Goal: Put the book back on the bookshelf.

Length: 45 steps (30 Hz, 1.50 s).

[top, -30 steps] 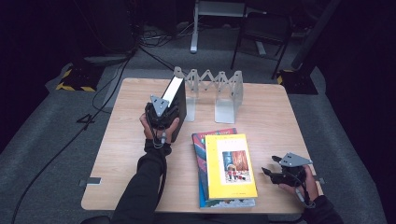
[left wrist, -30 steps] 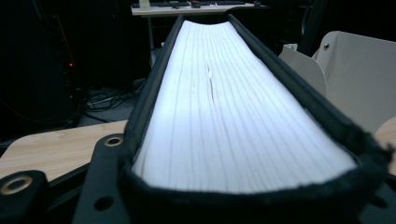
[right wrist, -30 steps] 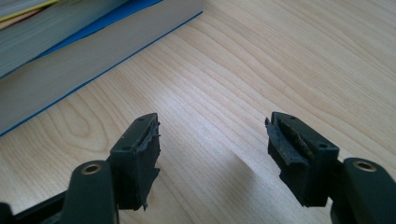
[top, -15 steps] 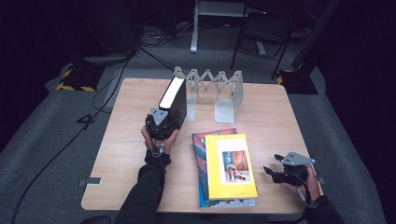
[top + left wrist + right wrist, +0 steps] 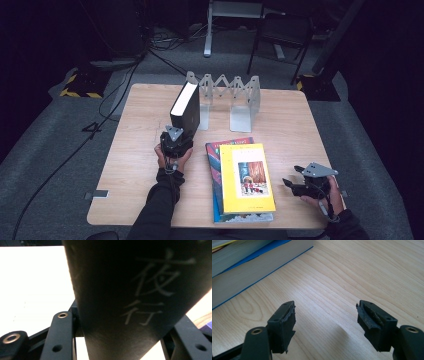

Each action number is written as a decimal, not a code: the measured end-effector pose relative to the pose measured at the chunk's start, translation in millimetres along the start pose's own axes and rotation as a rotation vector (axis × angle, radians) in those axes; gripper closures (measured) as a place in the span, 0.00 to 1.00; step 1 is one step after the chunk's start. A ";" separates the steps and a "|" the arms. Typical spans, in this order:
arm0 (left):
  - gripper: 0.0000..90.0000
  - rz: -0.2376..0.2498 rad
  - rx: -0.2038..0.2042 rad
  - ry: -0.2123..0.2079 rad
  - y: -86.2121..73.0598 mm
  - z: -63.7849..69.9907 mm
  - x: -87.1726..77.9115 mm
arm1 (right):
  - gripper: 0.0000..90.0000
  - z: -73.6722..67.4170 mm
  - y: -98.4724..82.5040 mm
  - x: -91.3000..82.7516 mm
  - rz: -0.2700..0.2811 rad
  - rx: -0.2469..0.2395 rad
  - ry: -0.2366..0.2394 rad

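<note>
A thick black book [image 5: 185,107] with white page edges stands tilted on the wooden table [image 5: 135,130], by the left end of the grey zigzag book rack [image 5: 235,95]. My left gripper [image 5: 179,132] is shut on its near lower end. In the left gripper view its jaws flank the black cover [image 5: 130,302] with pale characters, and they have just been closing on it. My right gripper [image 5: 293,177] rests low at the table's near right, open, with bare wood between its fingers [image 5: 325,315].
A yellow book [image 5: 247,177] lies flat on a blue-edged book [image 5: 214,160] in the near middle, just left of my right gripper; the stack's edge [image 5: 249,267] also appears in the right gripper view. A chair and cables sit on the floor beyond the table.
My left hand has come down and a little nearer with the black book, bringing the book lower beside the rack. The right hand has stayed put.
</note>
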<state>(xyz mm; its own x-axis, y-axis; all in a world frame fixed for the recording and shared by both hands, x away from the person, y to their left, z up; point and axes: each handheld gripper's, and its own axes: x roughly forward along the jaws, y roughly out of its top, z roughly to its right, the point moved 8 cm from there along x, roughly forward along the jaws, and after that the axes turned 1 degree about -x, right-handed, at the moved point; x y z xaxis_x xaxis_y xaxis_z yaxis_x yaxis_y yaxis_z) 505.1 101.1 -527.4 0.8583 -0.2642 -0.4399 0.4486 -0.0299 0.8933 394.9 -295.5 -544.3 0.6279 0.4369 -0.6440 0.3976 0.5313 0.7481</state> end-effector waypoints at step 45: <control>0.55 -0.011 -0.048 0.105 18.6 10.9 26.2 | 0.36 -3.2 -1.3 2.7 -0.019 -0.028 0.001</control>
<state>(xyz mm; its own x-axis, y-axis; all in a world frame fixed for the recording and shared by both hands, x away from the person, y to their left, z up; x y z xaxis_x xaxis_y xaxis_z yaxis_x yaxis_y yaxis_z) 533.3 83.1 -521.2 0.8737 -0.1612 -0.4590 0.4671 0.0149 0.8841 393.9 -292.7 -547.6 0.6198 0.4274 -0.6581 0.3902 0.5598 0.7310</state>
